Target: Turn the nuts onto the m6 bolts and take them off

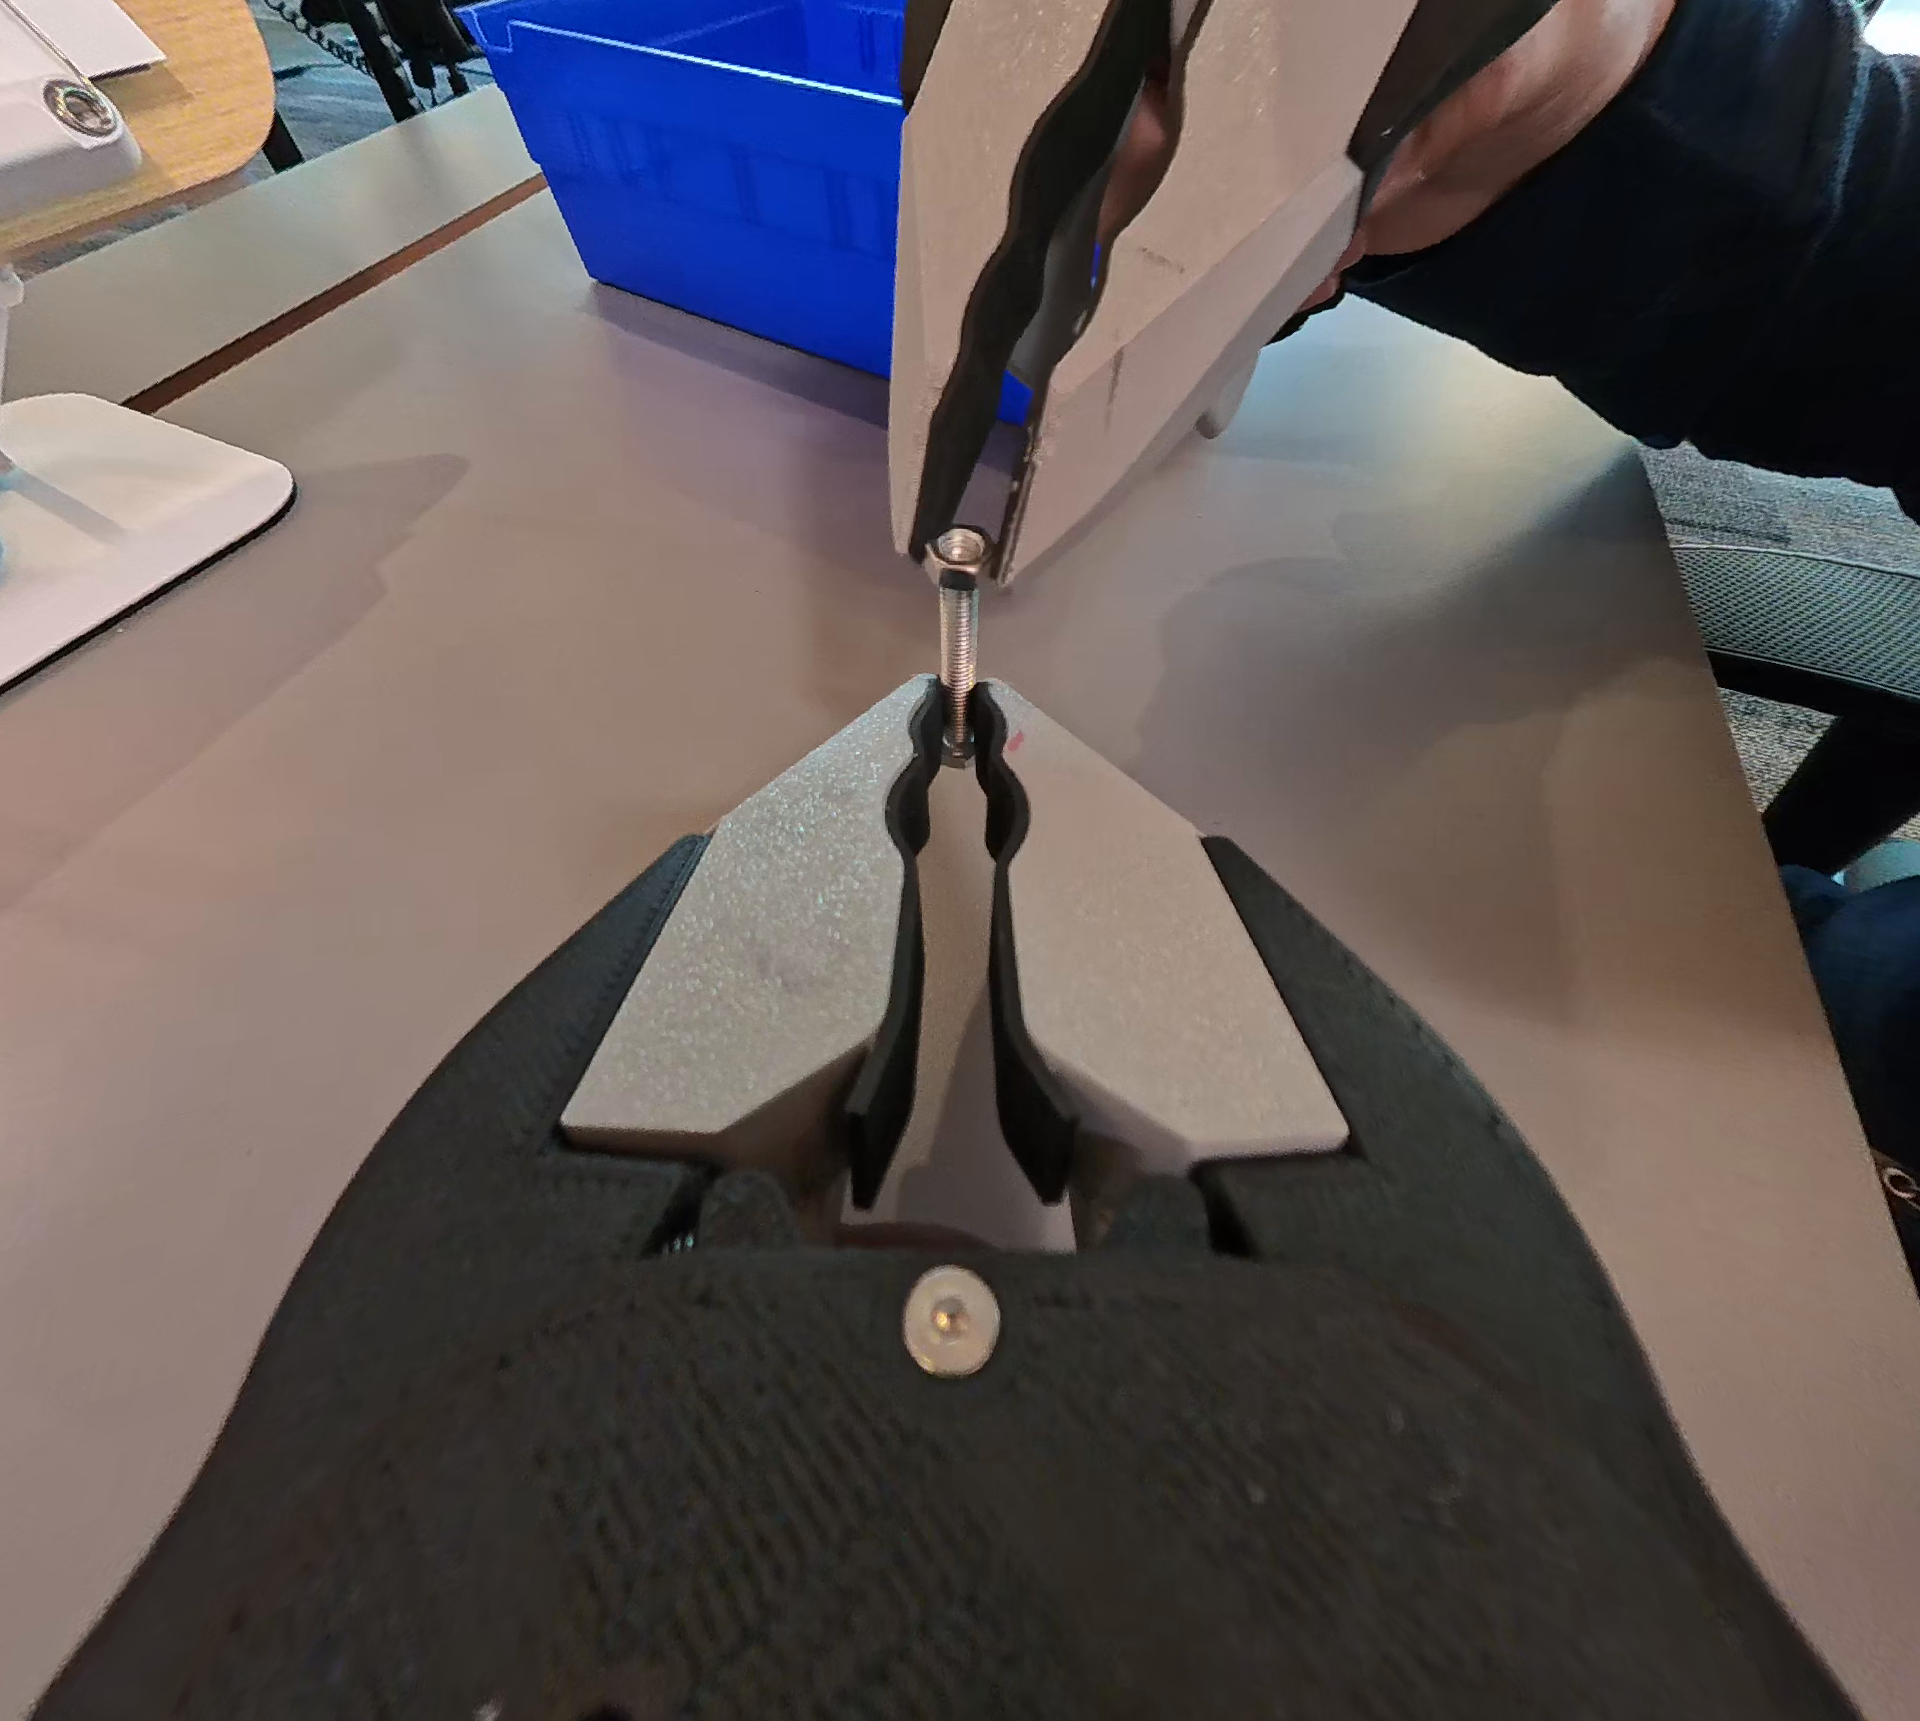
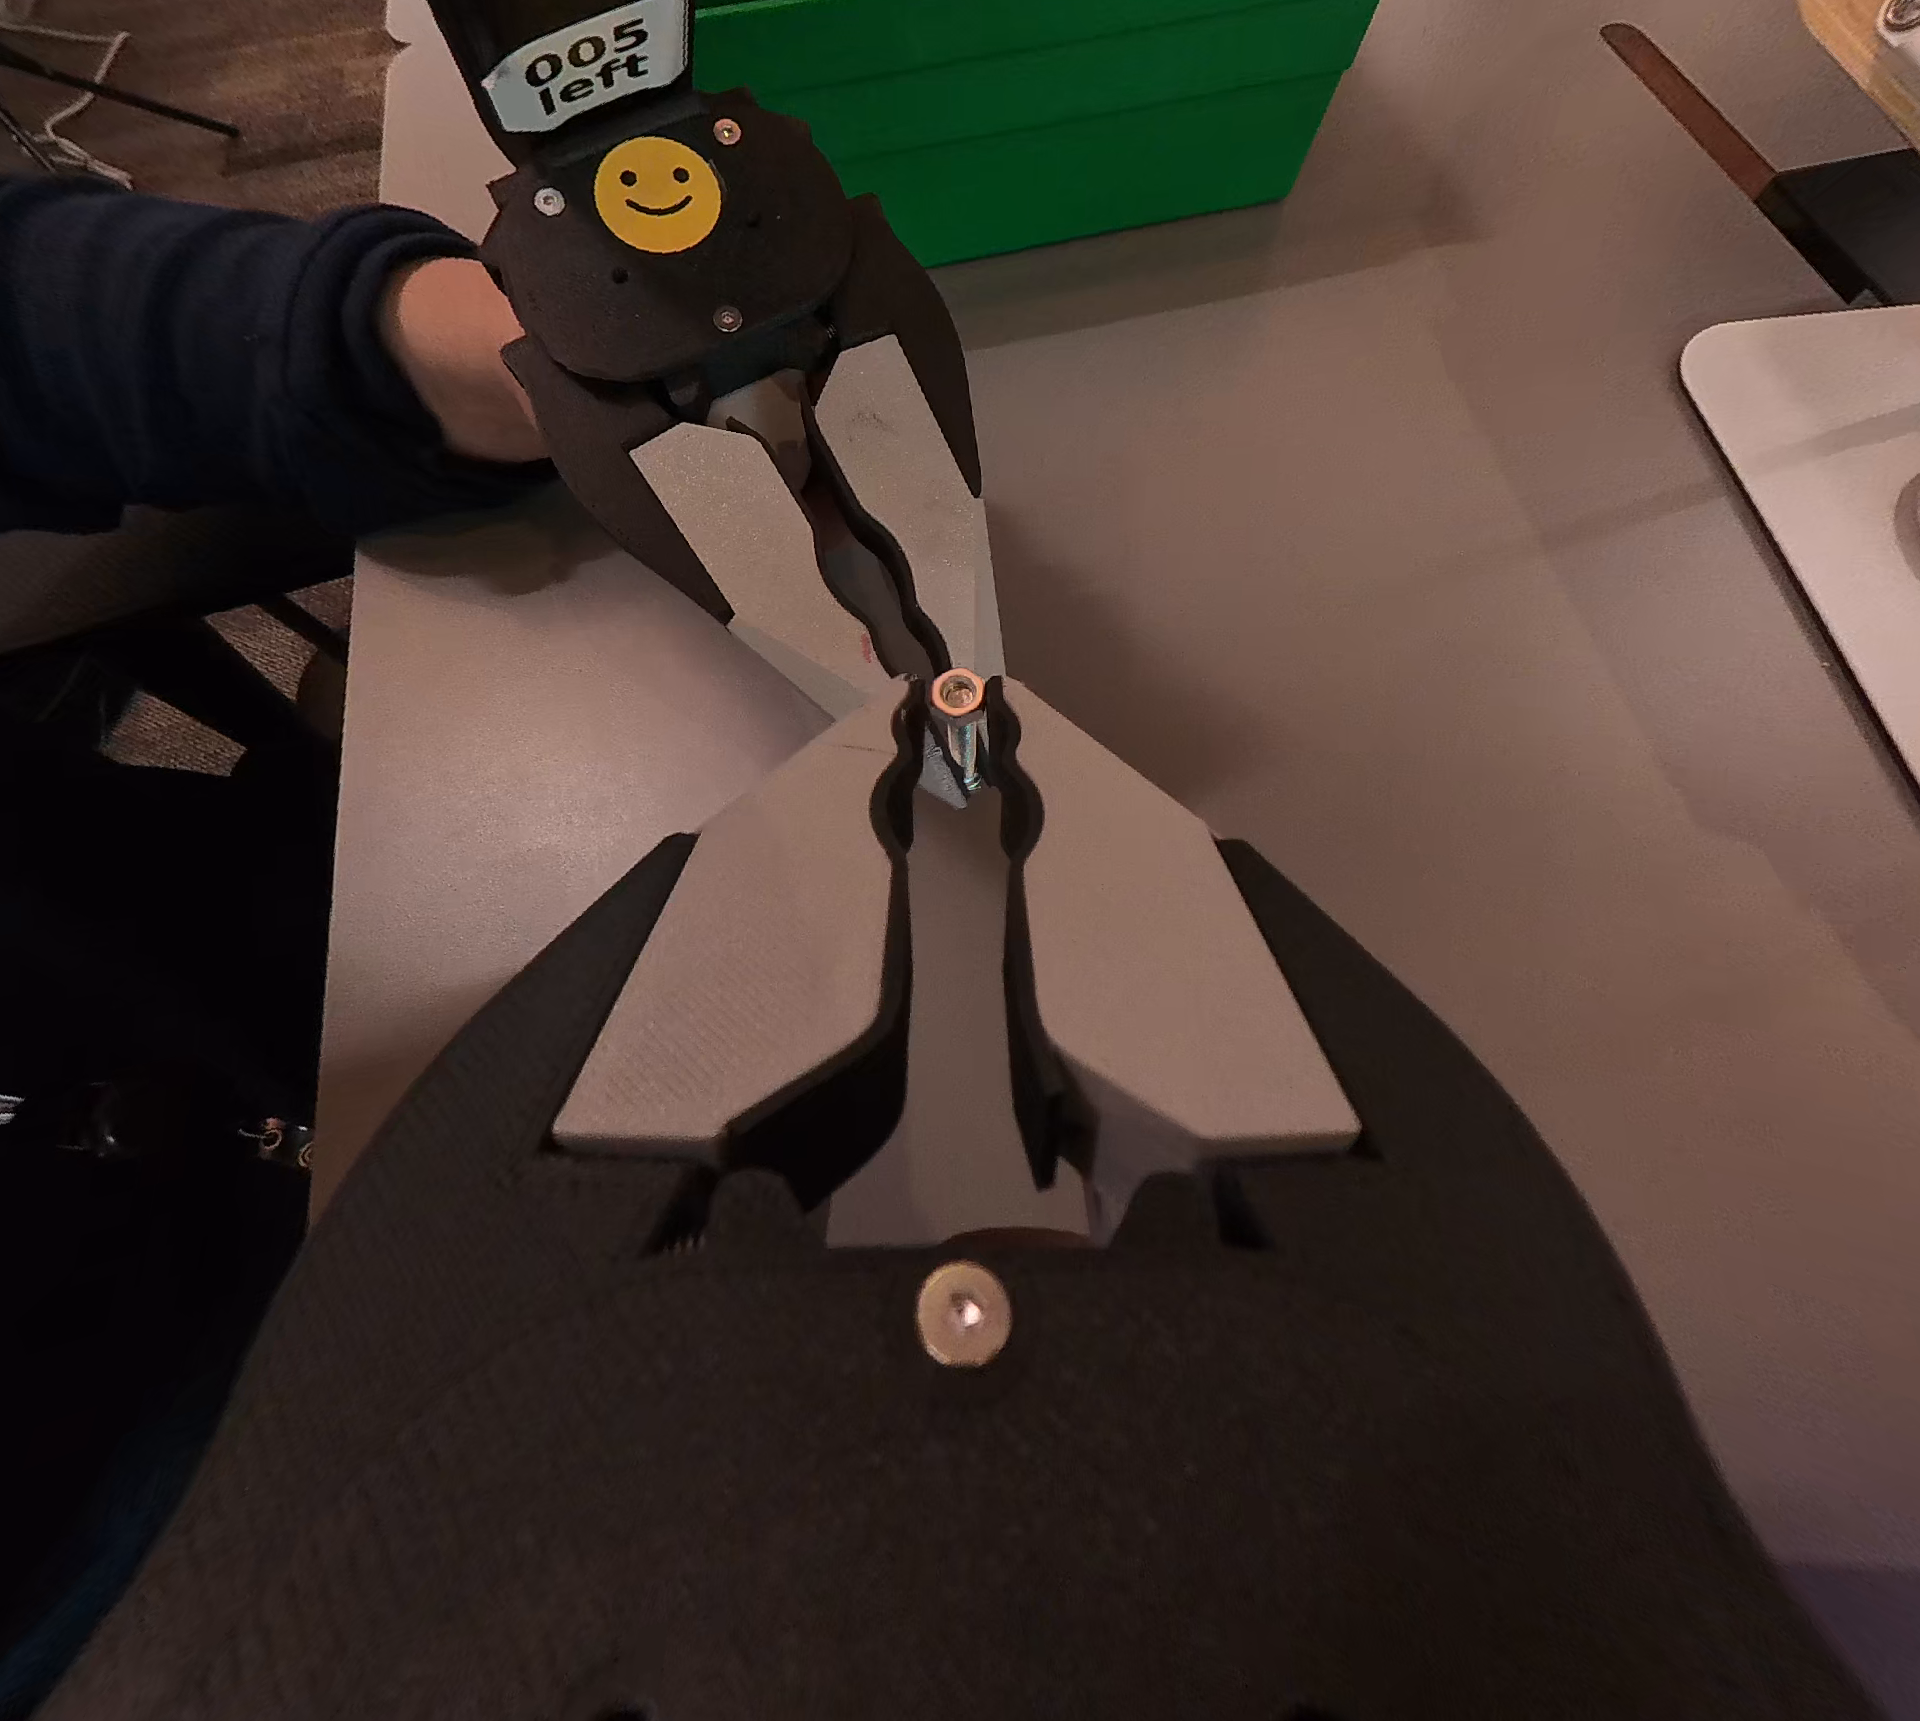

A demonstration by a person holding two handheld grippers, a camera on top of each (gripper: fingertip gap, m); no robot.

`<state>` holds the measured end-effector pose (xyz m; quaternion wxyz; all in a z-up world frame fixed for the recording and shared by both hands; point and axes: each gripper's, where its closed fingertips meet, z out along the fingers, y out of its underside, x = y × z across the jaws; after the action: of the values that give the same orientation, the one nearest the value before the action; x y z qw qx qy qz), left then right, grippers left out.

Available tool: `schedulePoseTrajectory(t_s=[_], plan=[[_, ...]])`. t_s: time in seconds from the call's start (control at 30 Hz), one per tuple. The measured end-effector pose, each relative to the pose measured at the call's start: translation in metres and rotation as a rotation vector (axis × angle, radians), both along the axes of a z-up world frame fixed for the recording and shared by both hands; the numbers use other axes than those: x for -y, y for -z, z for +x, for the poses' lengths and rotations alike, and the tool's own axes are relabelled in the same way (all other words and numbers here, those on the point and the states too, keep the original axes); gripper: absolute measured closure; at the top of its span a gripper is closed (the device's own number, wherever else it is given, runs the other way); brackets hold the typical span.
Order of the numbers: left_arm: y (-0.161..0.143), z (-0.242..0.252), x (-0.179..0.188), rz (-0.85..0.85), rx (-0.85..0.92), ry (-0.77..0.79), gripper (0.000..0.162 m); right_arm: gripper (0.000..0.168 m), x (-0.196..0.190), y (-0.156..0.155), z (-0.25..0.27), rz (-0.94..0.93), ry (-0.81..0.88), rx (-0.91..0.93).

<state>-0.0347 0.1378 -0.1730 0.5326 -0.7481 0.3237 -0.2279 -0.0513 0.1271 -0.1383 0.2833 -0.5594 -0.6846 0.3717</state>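
Observation:
In the left wrist view my left gripper is shut on a silver threaded bolt, near its head end. The shaft points away from it, over the grey table. My right gripper comes down from above and is shut on a hex nut at the bolt's far tip. In the right wrist view my right gripper pinches the nut between its fingertips, and the bolt runs below it. The left gripper reaches in from the upper left, held by a hand in a dark sleeve.
A blue bin stands on the table behind the right gripper. A green bin with dividers stands behind the left gripper. A white stand base lies at the left, and also shows in the right wrist view. The table edge and a chair are at the right. Only a small space, under 4 cm, lies between the two pairs of fingers.

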Motion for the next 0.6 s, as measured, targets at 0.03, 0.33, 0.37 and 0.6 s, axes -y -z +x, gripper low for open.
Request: schedulePoseTrajectory(t_s=[0.03,0.33,0.37,0.6], plan=[[0.0,0.0,0.0,0.0,0.002,-0.001,0.158,0.159,0.0,-0.001,0.0,-0.002,0.0,-0.003],[0.0,-0.001,0.0,-0.002,0.007,-0.002,0.158,0.149,-0.003,-0.006,0.006,-0.079,0.013,-0.091],[-0.001,-0.001,0.0,-0.003,0.01,-0.001,0.158,0.148,-0.003,-0.007,0.007,-0.087,0.013,-0.111],[-0.001,0.0,0.0,-0.02,0.03,0.007,0.158,0.145,-0.001,-0.011,0.011,-0.165,-0.004,-0.241]])
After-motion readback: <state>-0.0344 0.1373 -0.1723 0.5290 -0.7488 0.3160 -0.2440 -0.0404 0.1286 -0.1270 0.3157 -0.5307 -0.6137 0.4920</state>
